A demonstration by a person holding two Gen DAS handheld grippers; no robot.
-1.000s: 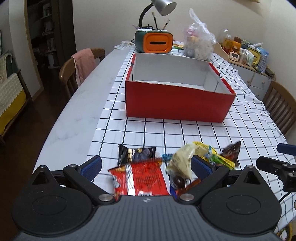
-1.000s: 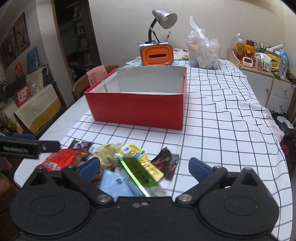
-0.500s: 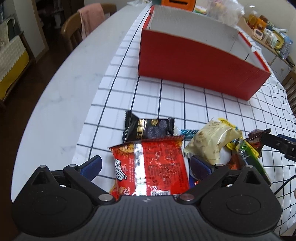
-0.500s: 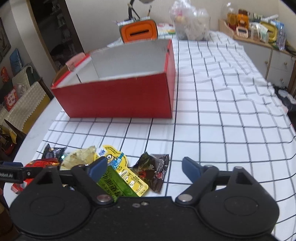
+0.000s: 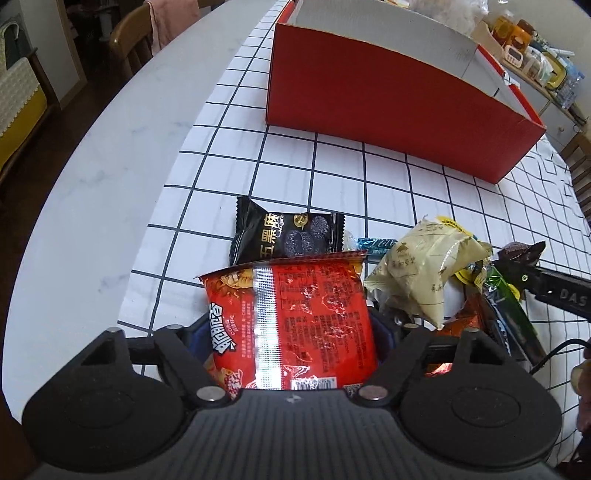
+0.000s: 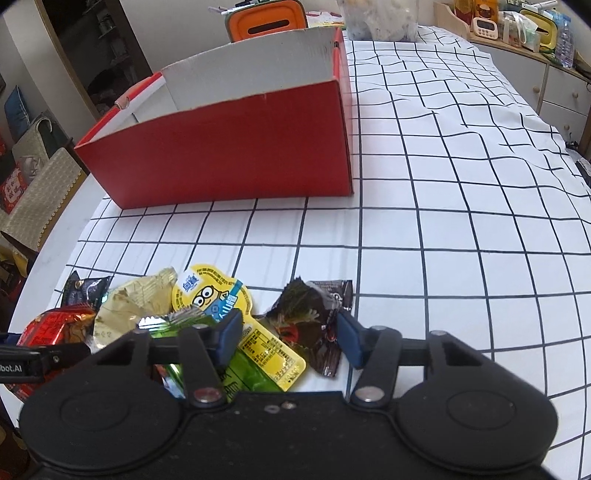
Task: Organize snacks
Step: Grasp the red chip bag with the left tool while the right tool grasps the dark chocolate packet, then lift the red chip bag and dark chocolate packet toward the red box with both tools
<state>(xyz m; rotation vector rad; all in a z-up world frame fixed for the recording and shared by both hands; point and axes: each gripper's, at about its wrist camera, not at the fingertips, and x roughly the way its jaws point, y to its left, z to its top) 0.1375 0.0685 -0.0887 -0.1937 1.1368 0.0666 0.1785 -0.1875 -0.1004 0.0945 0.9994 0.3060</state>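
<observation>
My left gripper (image 5: 290, 332) points down over a red snack packet (image 5: 295, 317). Its jaws are closing, and both pads touch the packet's sides. A black packet (image 5: 288, 236) and a beige one (image 5: 424, 273) lie just beyond. My right gripper (image 6: 290, 338) hangs over the right end of the pile, its jaws closing. A dark brown packet (image 6: 310, 317) and the end of a yellow cartoon packet (image 6: 210, 291) lie between the pads, with gaps still showing. A green packet (image 6: 251, 373) lies beneath. The red box (image 6: 229, 147) stands open further back.
The checked cloth (image 6: 443, 221) runs bare to the right of the pile. The marble table edge (image 5: 92, 184) curves along the left, with a wooden chair (image 5: 129, 48) beyond it. An orange container (image 6: 266, 18) and a plastic bag (image 6: 380, 18) stand behind the box.
Both grippers have come down and tilted toward the pile. The left jaws have narrowed onto the red packet. The right jaws have narrowed around the dark and yellow packets.
</observation>
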